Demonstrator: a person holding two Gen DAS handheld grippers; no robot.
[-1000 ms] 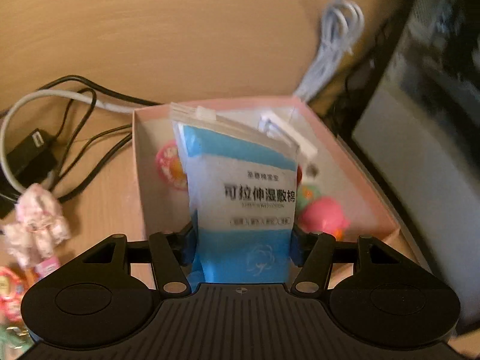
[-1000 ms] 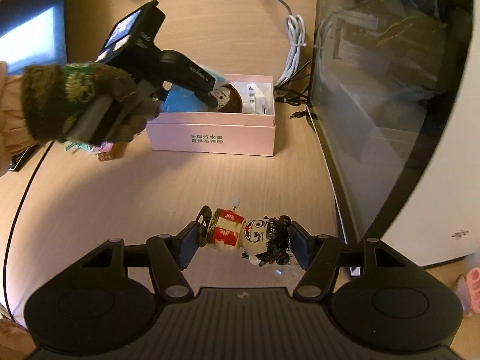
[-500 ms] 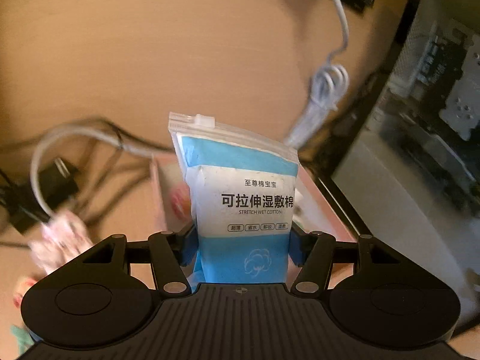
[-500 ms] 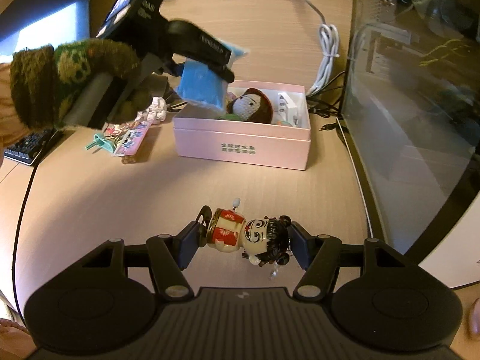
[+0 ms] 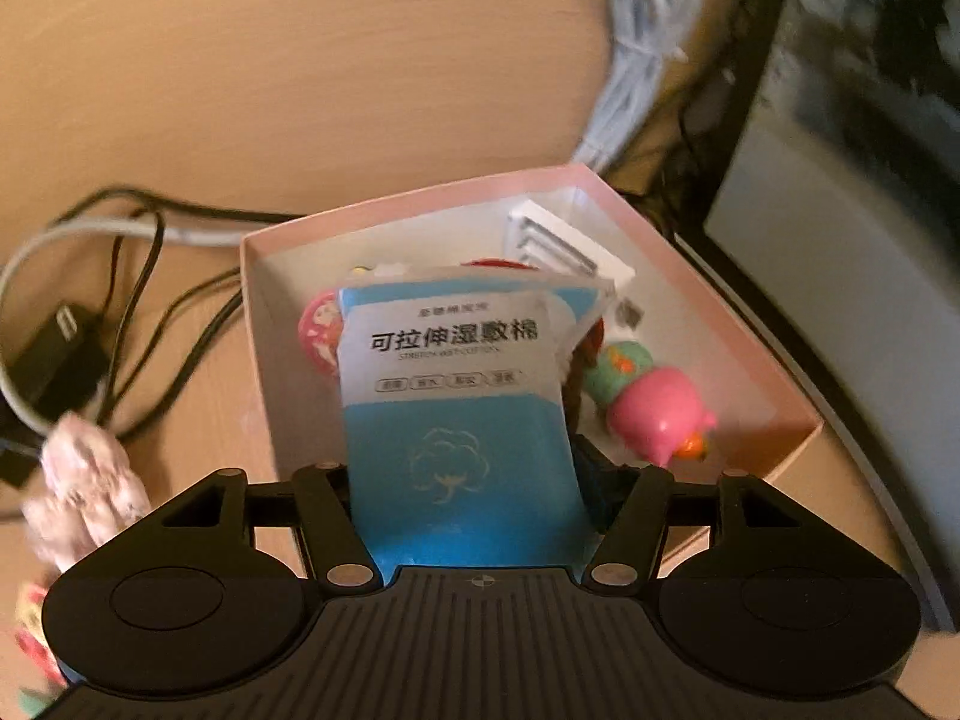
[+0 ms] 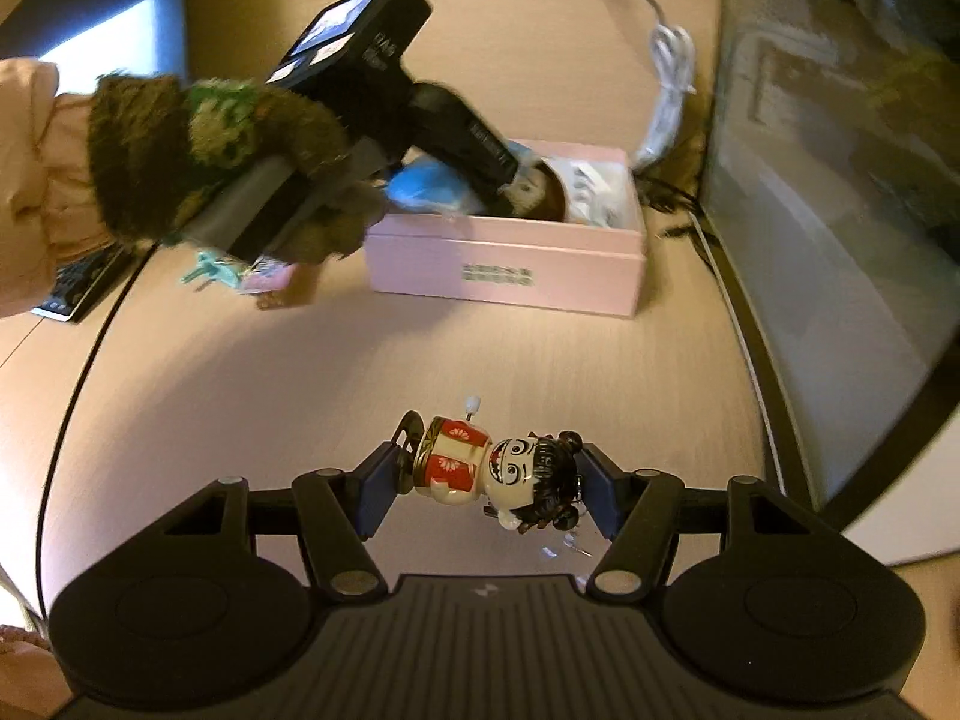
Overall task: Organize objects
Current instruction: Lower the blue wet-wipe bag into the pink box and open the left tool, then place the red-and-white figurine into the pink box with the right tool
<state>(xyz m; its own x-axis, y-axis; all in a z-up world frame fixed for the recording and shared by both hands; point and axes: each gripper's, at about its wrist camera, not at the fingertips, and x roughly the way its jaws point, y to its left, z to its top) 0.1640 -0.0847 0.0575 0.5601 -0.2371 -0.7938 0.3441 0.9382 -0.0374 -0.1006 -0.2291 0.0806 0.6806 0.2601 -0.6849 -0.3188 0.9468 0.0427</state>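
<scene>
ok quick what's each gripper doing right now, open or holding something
Left gripper: shut on the blue cotton pad pouch, over the pink box.
Right gripper: shut on the wind-up figurine, above the desk.

pouch in box (perhaps resting), cable behind

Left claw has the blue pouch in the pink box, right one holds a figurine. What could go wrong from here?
1. The pouch bends over toys already in the box; on release it may lean on the pink toy or stick out.
2. The figurine is gripped sideways, end to end, by the right claw; it could slip.
</scene>
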